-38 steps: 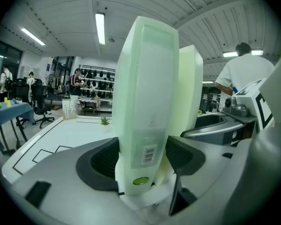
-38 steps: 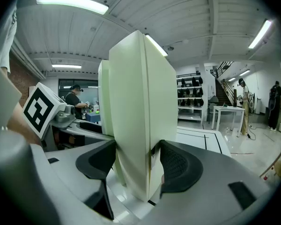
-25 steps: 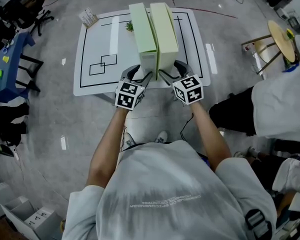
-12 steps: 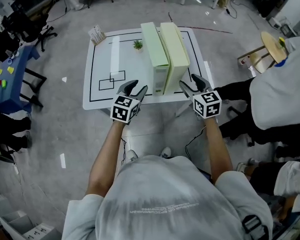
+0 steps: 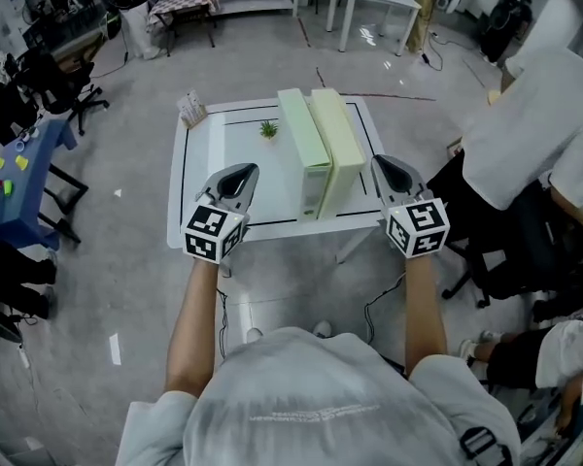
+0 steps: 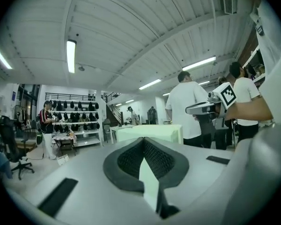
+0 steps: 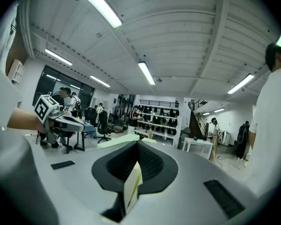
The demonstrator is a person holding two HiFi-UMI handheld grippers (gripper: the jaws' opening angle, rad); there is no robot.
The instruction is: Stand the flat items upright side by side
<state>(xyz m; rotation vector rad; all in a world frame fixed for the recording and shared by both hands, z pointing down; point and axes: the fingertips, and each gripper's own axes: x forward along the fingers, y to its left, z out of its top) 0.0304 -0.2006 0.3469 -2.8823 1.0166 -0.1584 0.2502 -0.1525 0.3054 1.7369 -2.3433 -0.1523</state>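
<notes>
Head view showed us the task's two flat items, long slim boxes, standing on their narrow edges in the middle of the white table (image 5: 199, 168). A mint-green box (image 5: 304, 151) and a paler yellow-green box (image 5: 338, 149) stood with their long sides touching and their near ends roughly flush. We judged the task done as far as we could see: nothing flat lay waiting on the table, and little seemed left beyond drawing the hands away.

Both boxes looked like smooth matte card with crisp square corners. The table top was smooth and white, marked with thin black rectangles. A small green plant (image 5: 269, 129) stood just left of the boxes, and a small printed card stand (image 5: 190, 109) sat by the far left corner.

The left gripper (image 5: 239, 173) hung near the table's front edge, left of the boxes and apart from them. The right gripper (image 5: 393, 169) mirrored it on the right. Their jaws had just closed, and in each gripper view the dark ribbed pads met with nothing between them. A person in white (image 5: 525, 115) was at the right.
</notes>
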